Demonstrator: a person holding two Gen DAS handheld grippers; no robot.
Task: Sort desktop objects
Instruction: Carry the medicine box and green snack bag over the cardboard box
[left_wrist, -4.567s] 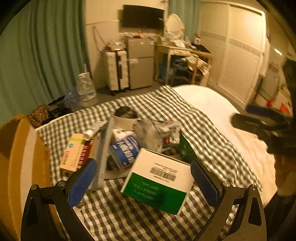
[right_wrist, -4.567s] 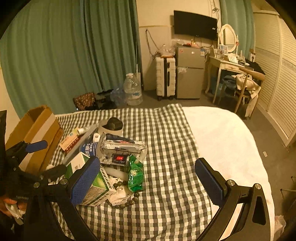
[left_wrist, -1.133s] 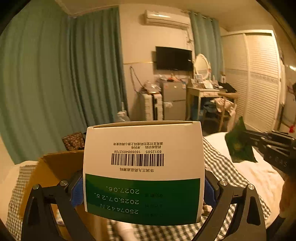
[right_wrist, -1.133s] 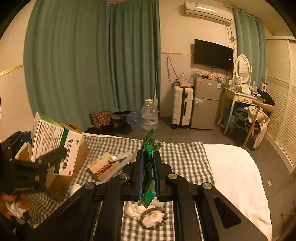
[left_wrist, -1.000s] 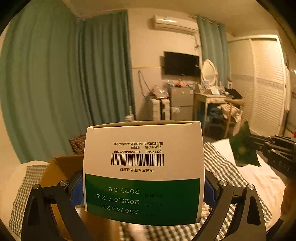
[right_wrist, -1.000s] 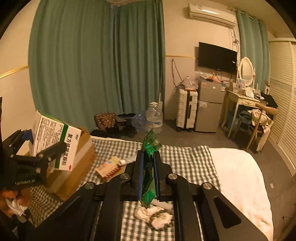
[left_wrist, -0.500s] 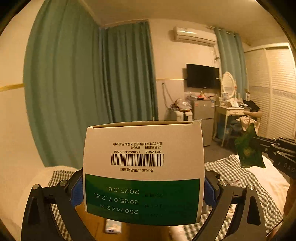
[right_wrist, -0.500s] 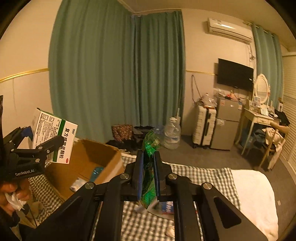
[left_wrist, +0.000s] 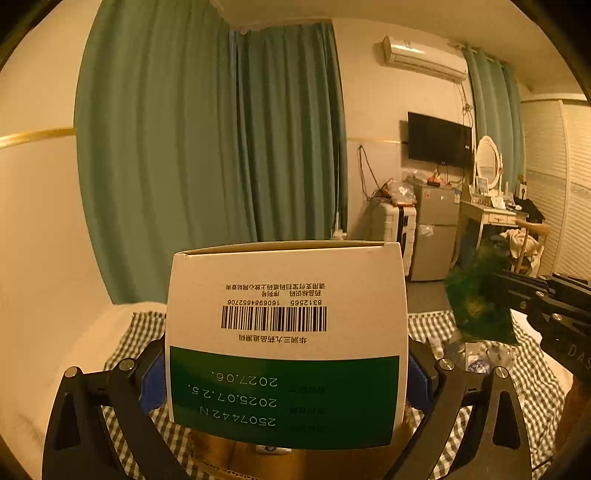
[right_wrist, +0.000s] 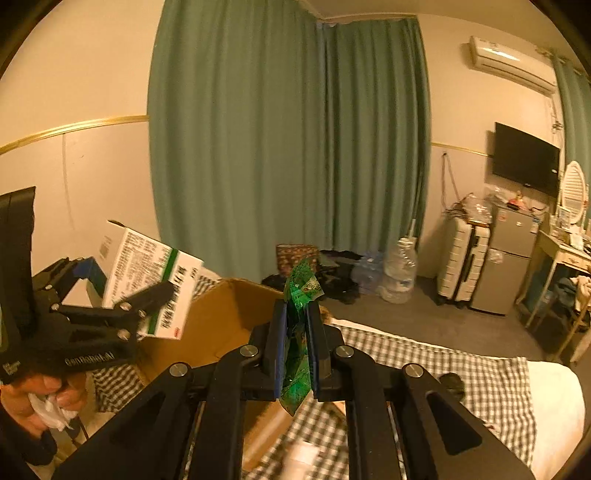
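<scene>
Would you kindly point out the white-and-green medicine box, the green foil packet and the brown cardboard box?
White-and-green medicine box (left_wrist: 284, 343): left wrist view, barcode face.
Green foil packet (right_wrist: 302, 286): right wrist view, crumpled top.
Brown cardboard box (right_wrist: 225, 317): right wrist view, inner wall.

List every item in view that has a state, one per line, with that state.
left gripper: shut on the medicine box
medicine box: lifted, flaps shut
right gripper: shut on the green packet
green packet: crumpled, held upright
cardboard box: open at the top
curtains: drawn shut
television: screen dark
</scene>
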